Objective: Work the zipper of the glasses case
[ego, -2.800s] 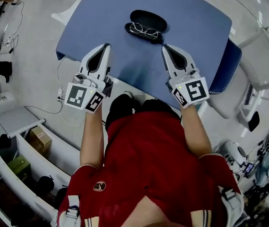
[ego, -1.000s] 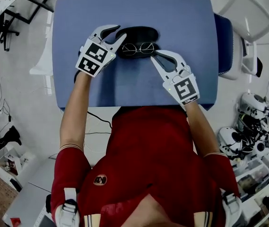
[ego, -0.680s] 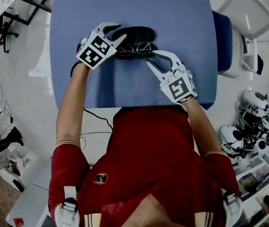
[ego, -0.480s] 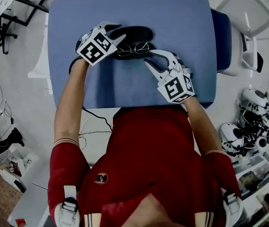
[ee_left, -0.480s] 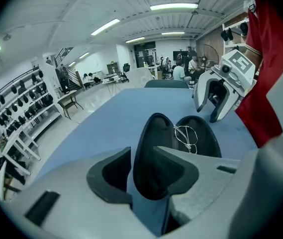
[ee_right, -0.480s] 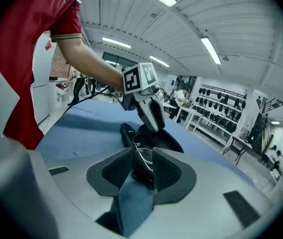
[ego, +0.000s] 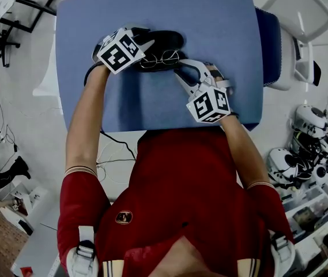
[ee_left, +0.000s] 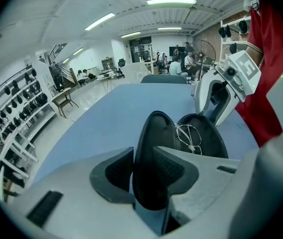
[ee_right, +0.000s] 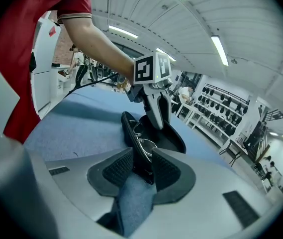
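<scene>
1. The glasses case [ego: 166, 39] lies open on the blue bench [ego: 210, 22]. It sits between the two tongs, with one end at each pair.
2. Left tongs [ee_left: 143, 171]: their jaws have just been opening. The far half of the case stands on edge between them. In the left gripper view that half fills the gap and both ribbed pads lie against it, so we record these tongs as pinching the case's far half.
3. Right tongs [ee_right: 142, 168]: their jaws have just been closing. The end of the near half of the case sits between the pads. In the right gripper view both pads press on its rim, so we record them as pinching the case's near half. Blue bench covering shows just below the rim, between the pads.
4. The glasses [ego: 159, 57] rest folded in the near half. They lie just ahead of the right tongs and off to the right of the left tongs.
5. From the head view, the left tongs come onto the case from its left end. The right tongs come in from the near right, and both point downward.
6. We cannot make out the zipper pull in any view.
</scene>
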`<action>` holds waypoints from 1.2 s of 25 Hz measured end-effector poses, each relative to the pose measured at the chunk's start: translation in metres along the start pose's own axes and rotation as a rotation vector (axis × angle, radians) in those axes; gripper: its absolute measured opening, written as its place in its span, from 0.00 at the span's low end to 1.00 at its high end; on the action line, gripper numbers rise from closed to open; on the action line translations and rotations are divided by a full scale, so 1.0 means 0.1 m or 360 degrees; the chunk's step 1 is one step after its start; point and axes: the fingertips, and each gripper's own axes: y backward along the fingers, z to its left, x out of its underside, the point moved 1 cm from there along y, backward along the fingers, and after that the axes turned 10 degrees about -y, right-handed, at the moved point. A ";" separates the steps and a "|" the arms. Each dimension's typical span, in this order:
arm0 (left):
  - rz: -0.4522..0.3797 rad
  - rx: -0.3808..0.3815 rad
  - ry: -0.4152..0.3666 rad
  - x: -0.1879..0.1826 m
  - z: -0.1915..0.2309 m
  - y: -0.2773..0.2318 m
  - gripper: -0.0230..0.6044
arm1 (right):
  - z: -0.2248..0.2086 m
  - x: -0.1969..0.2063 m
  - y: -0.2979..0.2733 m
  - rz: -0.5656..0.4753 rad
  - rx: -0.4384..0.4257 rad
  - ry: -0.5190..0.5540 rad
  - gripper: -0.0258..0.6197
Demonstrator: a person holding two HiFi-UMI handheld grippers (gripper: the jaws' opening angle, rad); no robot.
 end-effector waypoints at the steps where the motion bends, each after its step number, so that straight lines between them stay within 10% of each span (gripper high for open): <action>1: -0.0001 -0.0012 -0.0004 -0.01 0.00 0.00 0.23 | 0.00 0.01 -0.01 0.0000 0.0004 -0.0001 0.21; 30: -0.0164 -0.0324 -0.0138 -0.32 -0.67 0.54 0.17 | 0.05 0.06 0.06 -0.0064 -0.0001 -0.0045 0.21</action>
